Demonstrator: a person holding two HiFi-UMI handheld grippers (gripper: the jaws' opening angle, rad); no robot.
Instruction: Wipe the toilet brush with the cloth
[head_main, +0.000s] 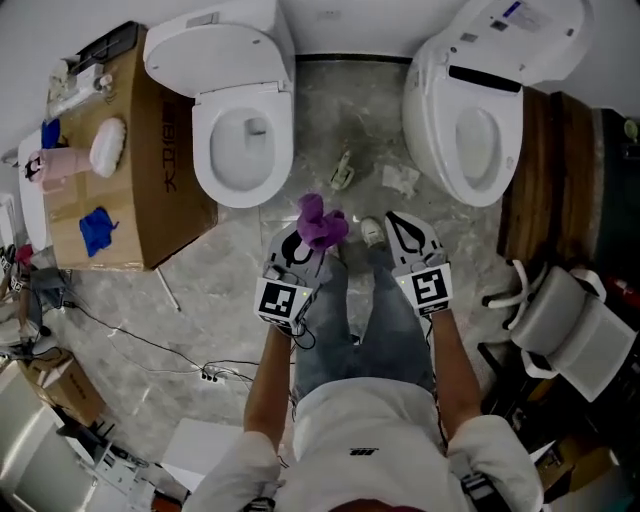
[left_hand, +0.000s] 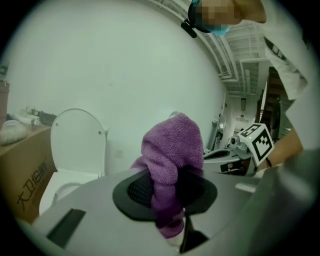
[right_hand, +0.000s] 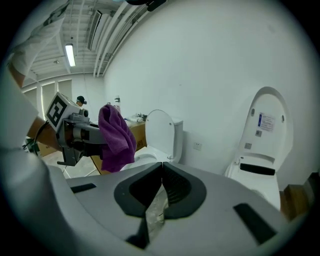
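- Standing on the grey stone floor (head_main: 190, 300), the person reaches both forearms out from the torso, forward and down, side by side above the legs.
- Left gripper (head_main: 306, 243): marker cube faces up at the camera and the jaws point away from the body, towards the gap between the two toilets.
- Left gripper view: the jaws are clamped on the purple cloth (left_hand: 172, 160). The dark pads press on its lower part.
- Cloth: fluffy terry, bunched. It rises above the jaw tips in a rounded hump, and a short end hangs below the pads.
- Head view: the cloth (head_main: 322, 223) sits at the tip of the left gripper. It is held in the air over the floor, just in front of the left toilet's (head_main: 243, 130) bowl rim.
- Right gripper (head_main: 402, 225): parallel to the left one and near it, not touching, cube up.
- Right gripper view: its jaws are pressed together with nothing between them, and only floor shows through the slit beneath.
- That same view has the left gripper (right_hand: 95, 140) off to its left, with the cloth (right_hand: 116, 137) drooping from it.
- Left toilet: seat and lid up.
- Right toilet (head_main: 470, 130): lid raised, standing by the floor's right edge.
- A cardboard box (head_main: 160, 170) stands along the floor's left edge, beside the left toilet.
- Small litter (head_main: 343, 170) lies on the floor between the toilets. Too small to identify.
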